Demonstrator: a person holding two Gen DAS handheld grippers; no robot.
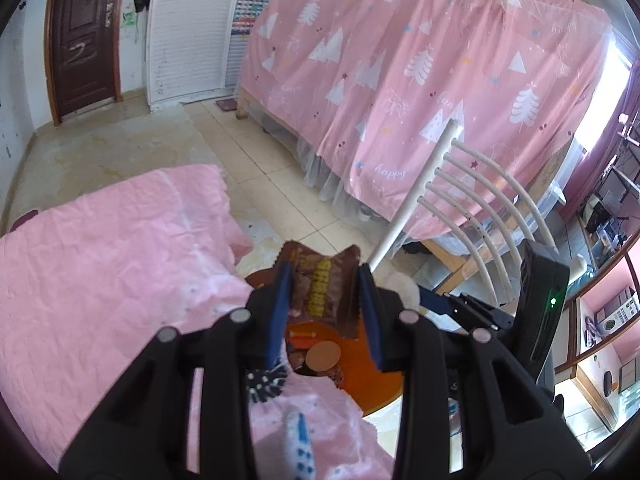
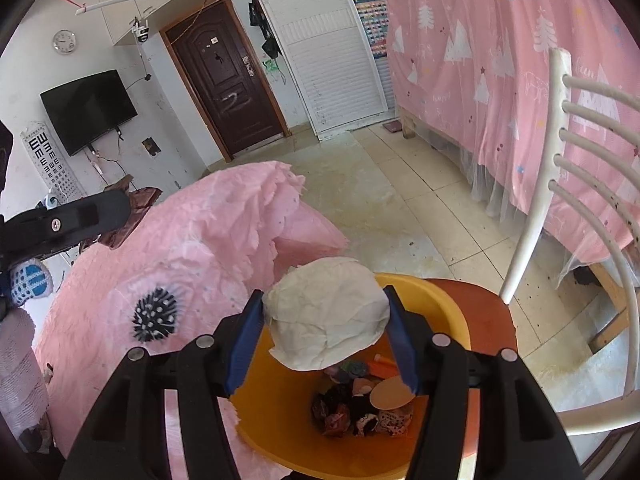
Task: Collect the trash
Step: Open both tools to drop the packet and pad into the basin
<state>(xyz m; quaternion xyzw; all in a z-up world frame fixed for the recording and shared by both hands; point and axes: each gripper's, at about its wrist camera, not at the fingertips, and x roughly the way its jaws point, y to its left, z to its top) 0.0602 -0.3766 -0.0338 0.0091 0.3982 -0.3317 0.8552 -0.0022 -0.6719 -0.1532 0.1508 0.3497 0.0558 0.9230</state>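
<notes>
Partway through, by the look of it: both grippers loaded, drop not yet made. Left gripper (image 1: pixel 326 312) pinches a brown snack wrapper (image 1: pixel 320 288), held above the orange bin (image 1: pixel 376 380). Right gripper (image 2: pixel 324 336) clamps a crumpled white paper wad (image 2: pixel 326 314), hanging over the near rim of the same bin (image 2: pixel 276 412), pads against both its sides.

The bin already holds trash at the bottom: wrappers, a tan round disc (image 2: pixel 390 394), an orange scrap. It sits on the round red seat of a white chair (image 2: pixel 560 200).

Left to do: release both pieces into the bin; whether more trash lies elsewhere I cannot tell.

Around: pink bedspread (image 1: pixel 100 260) pressed against the bin's left edge, partly overlapping the rim; a black spotted item (image 2: pixel 154 314) on it. Pink curtain (image 1: pixel 420 60) behind, tiled floor (image 2: pixel 380 200). The chair back (image 1: pixel 472 208) crowds the right side; the two grippers are close together.
</notes>
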